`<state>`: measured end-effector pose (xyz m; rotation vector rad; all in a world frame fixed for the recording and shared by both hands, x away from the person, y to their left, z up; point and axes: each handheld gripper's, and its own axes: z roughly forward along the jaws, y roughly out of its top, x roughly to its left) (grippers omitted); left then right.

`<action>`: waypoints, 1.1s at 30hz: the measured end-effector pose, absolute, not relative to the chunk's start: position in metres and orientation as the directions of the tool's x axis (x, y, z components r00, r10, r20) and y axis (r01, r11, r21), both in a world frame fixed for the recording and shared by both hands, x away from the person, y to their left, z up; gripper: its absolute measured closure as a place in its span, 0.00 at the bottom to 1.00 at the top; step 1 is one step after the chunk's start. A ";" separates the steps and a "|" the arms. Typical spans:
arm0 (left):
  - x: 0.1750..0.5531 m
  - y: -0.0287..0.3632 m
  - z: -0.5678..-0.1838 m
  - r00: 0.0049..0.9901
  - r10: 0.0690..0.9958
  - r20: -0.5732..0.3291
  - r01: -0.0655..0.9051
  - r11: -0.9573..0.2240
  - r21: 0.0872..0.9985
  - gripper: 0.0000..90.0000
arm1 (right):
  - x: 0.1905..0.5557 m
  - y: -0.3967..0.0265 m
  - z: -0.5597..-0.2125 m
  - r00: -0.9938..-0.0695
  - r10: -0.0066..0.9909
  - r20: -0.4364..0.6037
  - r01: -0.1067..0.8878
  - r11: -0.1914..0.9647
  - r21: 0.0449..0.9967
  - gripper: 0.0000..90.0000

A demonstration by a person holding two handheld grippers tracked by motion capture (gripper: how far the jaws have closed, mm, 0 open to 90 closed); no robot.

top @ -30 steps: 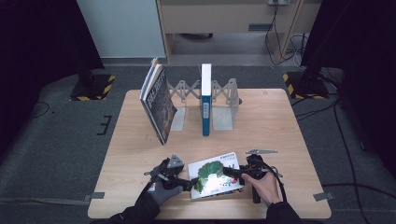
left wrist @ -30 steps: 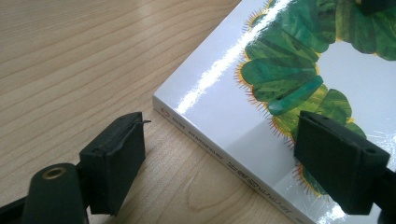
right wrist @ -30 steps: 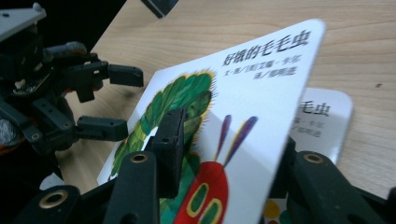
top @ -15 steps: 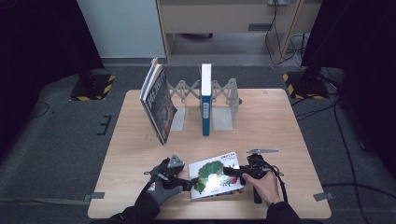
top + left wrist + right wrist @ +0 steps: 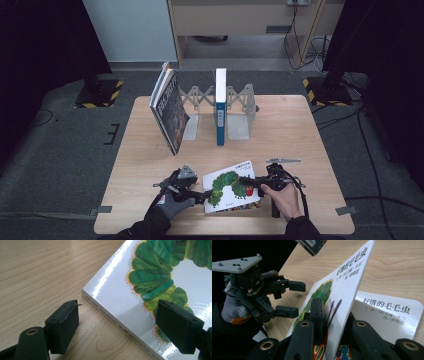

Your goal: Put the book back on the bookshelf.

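A picture book (image 5: 231, 186) with a green caterpillar on its cover lies at the near edge of the table (image 5: 300, 130), between two hand-held grippers. The right gripper (image 5: 254, 183) has just been closing and now clamps the front cover (image 5: 342, 282), lifted off the title page (image 5: 387, 315) beneath; in the right gripper view the cover stands tilted between the jaws, its lower edge hidden behind them and the bottom of the page cut off by the frame. The left gripper (image 5: 117, 325) sits at the book's spine side with its jaws wide apart, one pad over bare wood, the other above the cover's edge; whether that pad touches the book cannot be made out. The print on the spine (image 5: 117, 325) is too small to read. The left hand (image 5: 175, 200), gloved, is partly cut off by the lower edge of the high view. At the far side, a dark book (image 5: 169, 107) leans against a folding rack (image 5: 240, 100), where a blue-spined book (image 5: 220, 107) stands upright; the rack's middle is hidden behind it.
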<state>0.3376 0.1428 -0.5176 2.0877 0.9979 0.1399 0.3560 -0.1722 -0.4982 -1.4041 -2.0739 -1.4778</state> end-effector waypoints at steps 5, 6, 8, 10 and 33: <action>0.338 0.143 -0.516 0.683 0.694 -0.228 0.605 -0.362 0.709 0.20 | 0.355 -0.172 -0.496 -0.503 0.543 0.672 0.805 0.010 0.594 0.91; 0.338 0.144 -0.516 0.683 0.694 -0.230 0.605 -0.360 0.711 0.20 | 0.355 -0.172 -0.495 -0.500 0.541 0.676 0.807 0.010 0.590 0.91; 0.338 0.144 -0.515 0.682 0.693 -0.231 0.605 -0.358 0.711 0.20 | 0.355 -0.172 -0.494 -0.503 0.539 0.676 0.806 0.010 0.592 0.92; 0.338 0.144 -0.515 0.682 0.693 -0.234 0.605 -0.354 0.713 0.20 | 0.355 -0.173 -0.493 -0.513 0.534 0.671 0.800 0.015 0.600 0.92; 0.336 0.141 -0.514 0.688 0.663 -0.295 0.616 -0.318 0.721 0.20 | 0.351 -0.180 -0.474 -0.606 0.467 0.644 0.733 0.013 0.680 0.98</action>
